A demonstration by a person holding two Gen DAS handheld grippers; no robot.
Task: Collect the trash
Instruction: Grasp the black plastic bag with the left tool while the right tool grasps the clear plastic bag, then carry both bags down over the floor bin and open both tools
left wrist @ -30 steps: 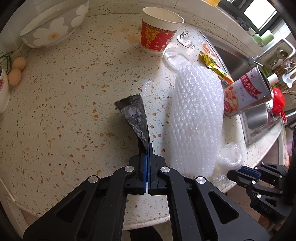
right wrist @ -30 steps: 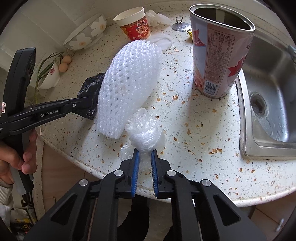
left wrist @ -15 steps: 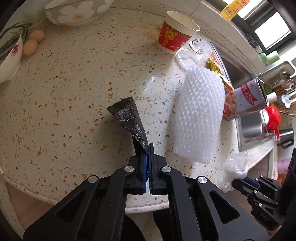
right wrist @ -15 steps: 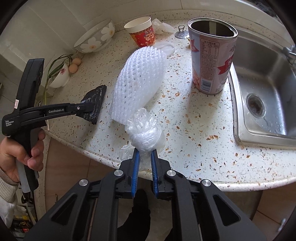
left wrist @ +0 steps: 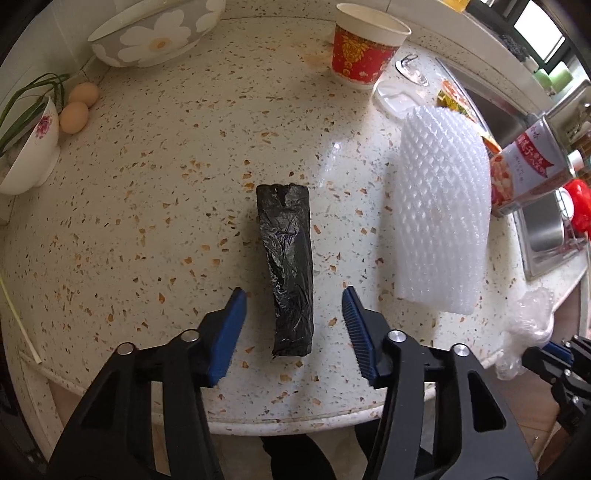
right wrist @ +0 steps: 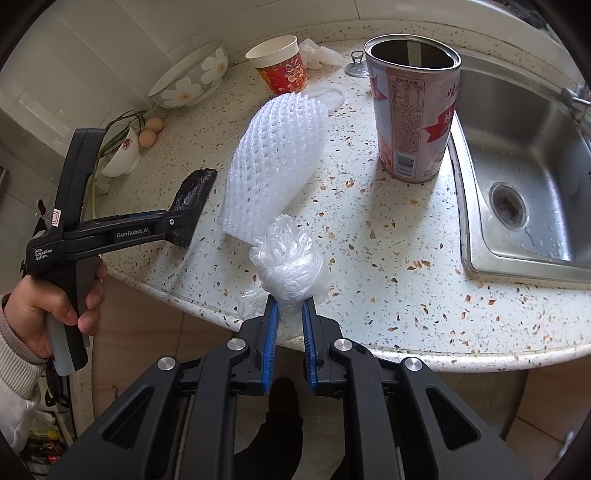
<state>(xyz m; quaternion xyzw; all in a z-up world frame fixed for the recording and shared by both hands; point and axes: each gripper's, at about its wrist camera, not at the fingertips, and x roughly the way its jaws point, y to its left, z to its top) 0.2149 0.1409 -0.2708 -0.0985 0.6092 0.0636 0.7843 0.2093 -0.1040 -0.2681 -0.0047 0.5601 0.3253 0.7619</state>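
Note:
A folded black plastic bag (left wrist: 286, 269) lies flat on the speckled counter (left wrist: 147, 221). My left gripper (left wrist: 291, 306) hovers over the bag's near end, jaws opening, the blue pads standing clear of the bag on both sides. The black bag (right wrist: 194, 192) also shows in the right wrist view, partly behind the left gripper (right wrist: 177, 232). My right gripper (right wrist: 289, 306) is shut on a crumpled clear plastic bag (right wrist: 290, 264) at the counter's front edge. A white foam fruit net (left wrist: 441, 218) lies between the two bags, and the foam net (right wrist: 275, 162) almost touches the clear bag.
A tall open tin can (right wrist: 412, 110) stands by the steel sink (right wrist: 524, 177). At the back are a red paper cup (left wrist: 364, 48), a clear lid (left wrist: 397, 101), a flowered bowl (left wrist: 155, 31), two eggs (left wrist: 75, 110) and a small bowl (left wrist: 31, 155) with green stalks. A hand (right wrist: 48, 302) holds the left gripper.
My left gripper's jaws have parted and let go of the black bag, which now lies flat on the counter. The right gripper still grips the clear bag.

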